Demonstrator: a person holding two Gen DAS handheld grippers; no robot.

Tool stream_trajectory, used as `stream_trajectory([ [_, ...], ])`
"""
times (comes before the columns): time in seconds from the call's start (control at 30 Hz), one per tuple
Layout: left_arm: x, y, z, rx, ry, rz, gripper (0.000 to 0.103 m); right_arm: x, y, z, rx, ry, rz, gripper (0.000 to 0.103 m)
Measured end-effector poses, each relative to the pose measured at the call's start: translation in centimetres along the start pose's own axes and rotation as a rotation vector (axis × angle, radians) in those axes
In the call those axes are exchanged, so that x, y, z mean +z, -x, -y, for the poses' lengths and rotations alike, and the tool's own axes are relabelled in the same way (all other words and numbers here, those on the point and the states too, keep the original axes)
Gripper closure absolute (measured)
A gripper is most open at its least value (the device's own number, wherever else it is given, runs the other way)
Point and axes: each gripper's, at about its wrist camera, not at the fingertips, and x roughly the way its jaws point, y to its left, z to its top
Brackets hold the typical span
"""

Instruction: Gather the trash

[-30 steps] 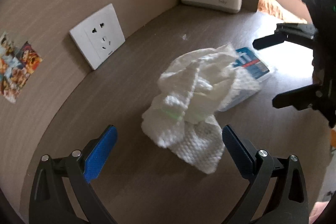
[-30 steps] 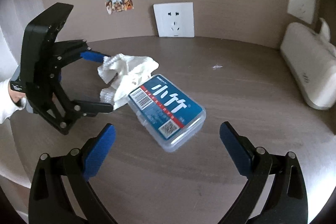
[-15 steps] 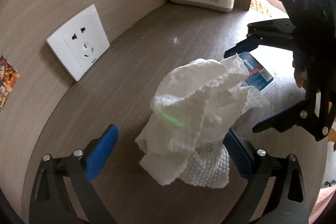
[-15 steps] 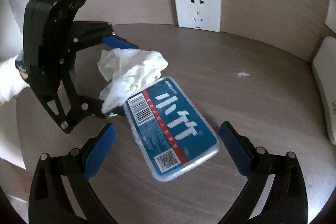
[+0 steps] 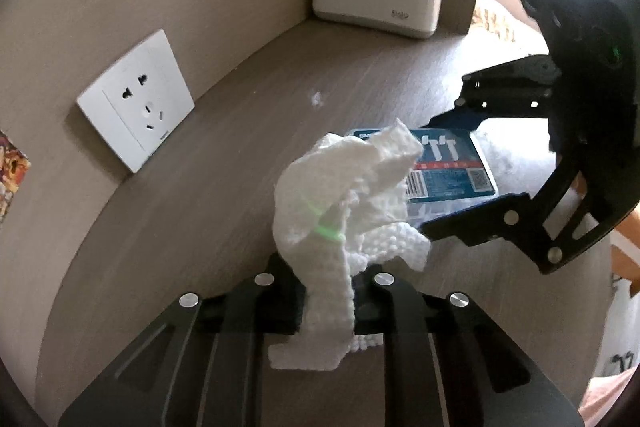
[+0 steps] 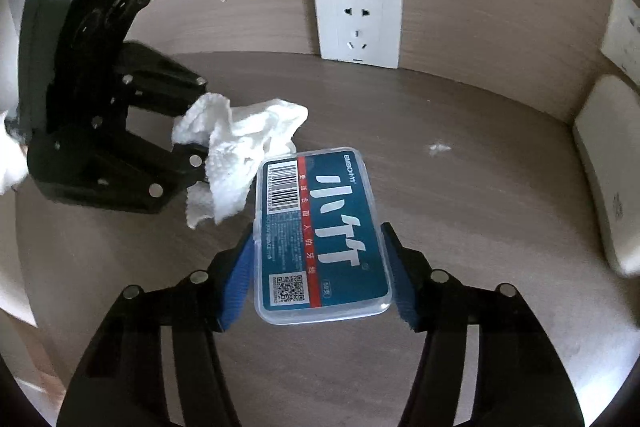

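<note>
On a brown wood-grain desktop [image 6: 480, 155] below a white wall socket [image 6: 358, 27], two hand-held grippers close on litter at once. The left gripper [image 5: 326, 307] has just been closing and now pinches a crumpled white paper towel [image 5: 344, 195], which bunches up from between its jaws. The right gripper [image 6: 320, 267] has likewise just been closing, and its blue pads [image 6: 236, 279] press the long sides of a clear plastic toothpick box [image 6: 320, 235] with a blue label, still flat on the desk and touching the towel's edge. Both main pieces appear secured but not yet carried off; no bin shows in either view. A small white scrap [image 6: 438, 148] lies loose farther along the desk, seemingly left to collect. A white tissue dispenser [image 5: 376, 1] sits in the far corner, evidently not rubbish.
</note>
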Motion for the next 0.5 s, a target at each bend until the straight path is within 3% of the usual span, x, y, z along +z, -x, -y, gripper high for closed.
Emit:
stream_trajectory([
  [0.17,0.1,2.9,1.4,0.042,-0.001,0.033,0.089,-0.5,3.2,0.0,0.001,-0.099,0.065,0.042],
  [0.5,-0.1,9.6,4.8,0.102,-0.032,0.083,0.088,-1.6,12.2,-4.2,-0.099,-0.191,0.192,0.042],
])
